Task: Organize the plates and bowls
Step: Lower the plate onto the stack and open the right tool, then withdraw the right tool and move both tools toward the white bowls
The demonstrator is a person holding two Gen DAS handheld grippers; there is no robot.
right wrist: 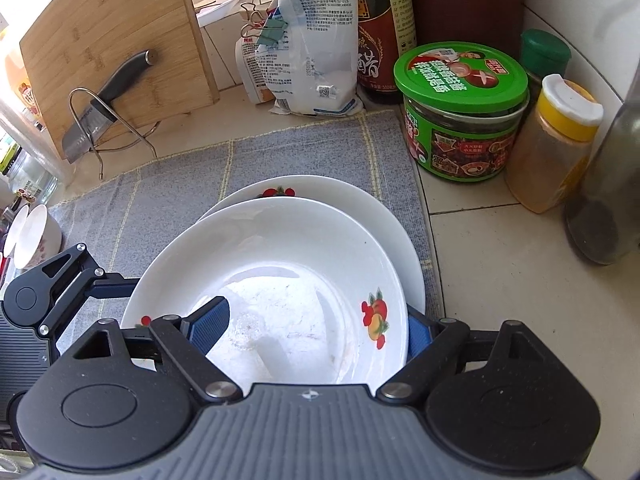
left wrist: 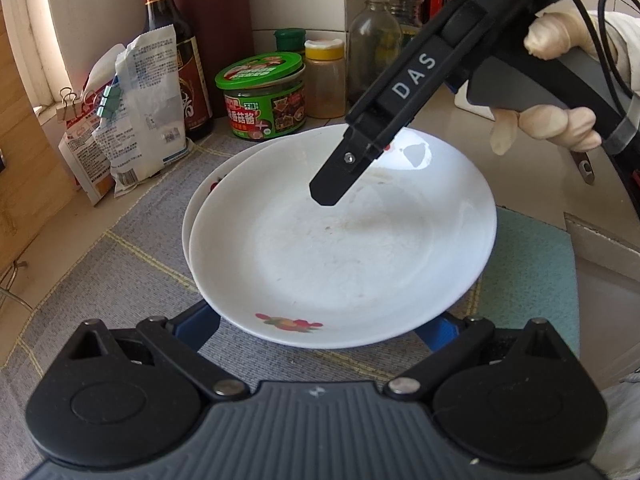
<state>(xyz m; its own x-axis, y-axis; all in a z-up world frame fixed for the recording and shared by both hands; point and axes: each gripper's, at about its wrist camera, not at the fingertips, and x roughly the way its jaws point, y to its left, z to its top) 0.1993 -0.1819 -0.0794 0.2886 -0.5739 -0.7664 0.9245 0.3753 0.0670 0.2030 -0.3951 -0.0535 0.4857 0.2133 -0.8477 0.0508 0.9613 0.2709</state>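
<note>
A white plate with fruit decals (left wrist: pixel 344 248) lies on a second, similar plate (left wrist: pixel 200 196) on a grey cloth. My left gripper (left wrist: pixel 320 330) is open, its blue fingers passing under the top plate's near rim. My right gripper (right wrist: pixel 310 328) straddles the top plate's (right wrist: pixel 280 280) rim, one blue finger (right wrist: pixel 210 324) inside it and the other (right wrist: pixel 418 334) outside; the jaws stand wide apart. The lower plate (right wrist: pixel 384 220) shows behind. In the left wrist view the right gripper (left wrist: pixel 332 192) hangs over the plate's far side.
Behind the plates stand a green-lidded jar (left wrist: pixel 262 94), a yellow-capped spice jar (left wrist: pixel 324 78), sauce bottles (left wrist: pixel 176 48) and clipped bags (left wrist: pixel 132 112). A knife on a rack (right wrist: pixel 100 108) and a cutting board (right wrist: pixel 112 36) are at left. Small bowls (right wrist: pixel 34 236) sit at far left.
</note>
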